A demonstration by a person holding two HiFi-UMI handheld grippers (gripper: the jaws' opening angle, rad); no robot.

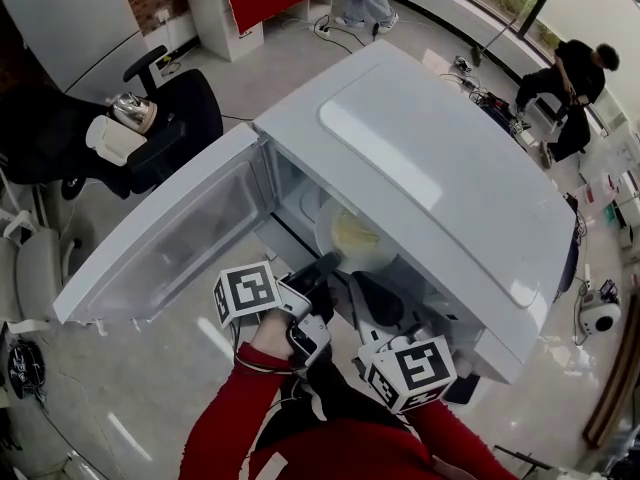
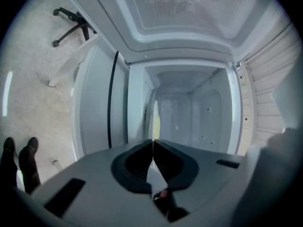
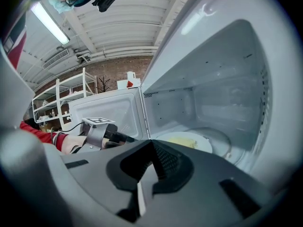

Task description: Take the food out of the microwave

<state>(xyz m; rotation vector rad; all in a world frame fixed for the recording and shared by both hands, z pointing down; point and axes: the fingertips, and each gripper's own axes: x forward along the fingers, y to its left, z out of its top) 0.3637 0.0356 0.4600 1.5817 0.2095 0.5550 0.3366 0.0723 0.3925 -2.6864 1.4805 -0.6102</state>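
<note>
Pale floor surrounded the open microwave. Inside, yellowish food lay flat on a white plate, its long axis across the cavity's width. The left claw pinched the plate's near rim. The right claw, closed and empty, hovered beside.

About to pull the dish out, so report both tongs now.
Left tongs: closed on the rim of the plate in the microwave.
Right tongs: closed, nothing between them.
</note>
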